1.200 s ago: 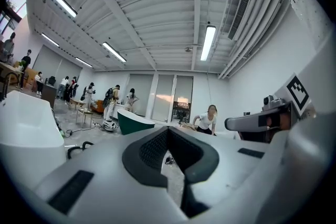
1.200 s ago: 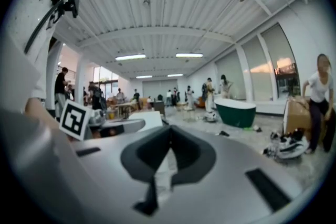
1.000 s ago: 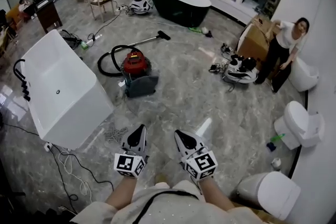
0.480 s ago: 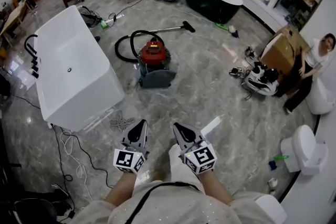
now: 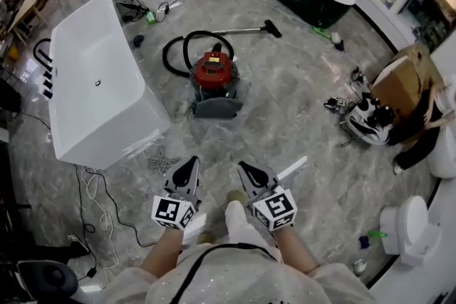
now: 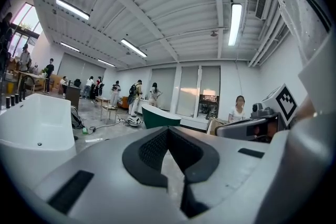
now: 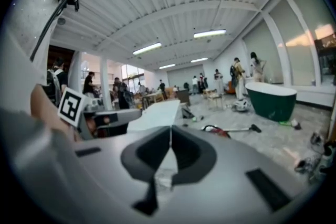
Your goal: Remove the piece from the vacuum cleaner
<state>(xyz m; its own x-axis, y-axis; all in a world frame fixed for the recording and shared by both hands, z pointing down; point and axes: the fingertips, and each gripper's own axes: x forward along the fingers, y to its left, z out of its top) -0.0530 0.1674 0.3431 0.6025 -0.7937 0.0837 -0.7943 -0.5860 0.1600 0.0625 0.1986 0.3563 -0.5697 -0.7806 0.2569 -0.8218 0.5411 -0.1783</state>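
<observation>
Vacuum cleaner (image 5: 214, 75), red top on grey base, stands on the marble floor (image 5: 285, 124) well ahead of both grippers and apart from them. Left gripper (image 5: 191, 163) and right gripper (image 5: 243, 167) sit side by side, each with jaws pressed together on nothing. Bare floor runs from grippers to vacuum. White bathtub (image 5: 92, 82) edges that path on the left, with cables (image 5: 92, 203) at its foot. Black hose (image 5: 174, 46) loops behind the vacuum. The tub basin shows a drain. Cardboard box (image 5: 402, 85) on the right, contents not visible.

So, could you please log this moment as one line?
stage: pre-grasp | left gripper: shut, empty | right gripper: shut, empty | vacuum cleaner: on floor ahead, untouched
</observation>
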